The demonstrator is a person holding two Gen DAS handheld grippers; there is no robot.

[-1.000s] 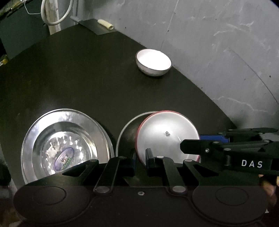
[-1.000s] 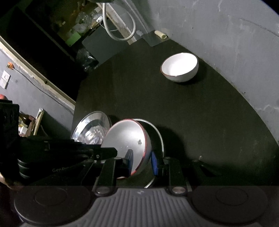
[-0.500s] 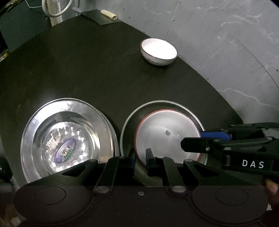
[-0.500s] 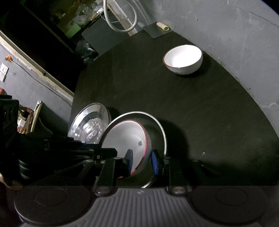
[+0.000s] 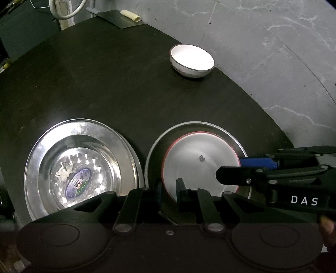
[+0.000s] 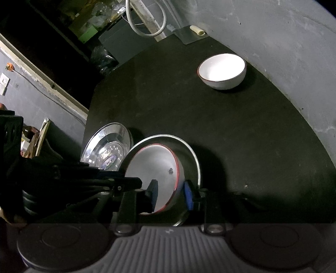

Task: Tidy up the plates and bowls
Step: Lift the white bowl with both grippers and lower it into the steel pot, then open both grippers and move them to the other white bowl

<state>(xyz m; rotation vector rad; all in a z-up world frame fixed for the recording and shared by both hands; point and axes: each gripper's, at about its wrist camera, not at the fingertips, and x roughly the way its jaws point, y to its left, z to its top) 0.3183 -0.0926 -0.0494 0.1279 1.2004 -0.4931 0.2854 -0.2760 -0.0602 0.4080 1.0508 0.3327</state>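
**Red-rimmed bowl in steel plate**

Red-rimmed bowl (image 5: 199,166) sits in steel plate (image 5: 210,127) on surface (image 5: 105,84). Left hand-held gripper (image 5: 169,194) pinches its rim narrowly; right hand-held gripper (image 6: 171,194) jaws opening around rim. White bowl (image 6: 222,71) well apart.

**A dim home kitchen corner**

The setting looked like a plain household kitchen. A dark round table (image 5: 88,88) stood against a rough grey plastered wall (image 5: 262,42). Steel plates (image 5: 82,166) and a white bowl (image 5: 192,61) sat on it, a cleaver (image 5: 121,19) lay at its far edge, and cluttered shelves (image 6: 88,23) filled the background.
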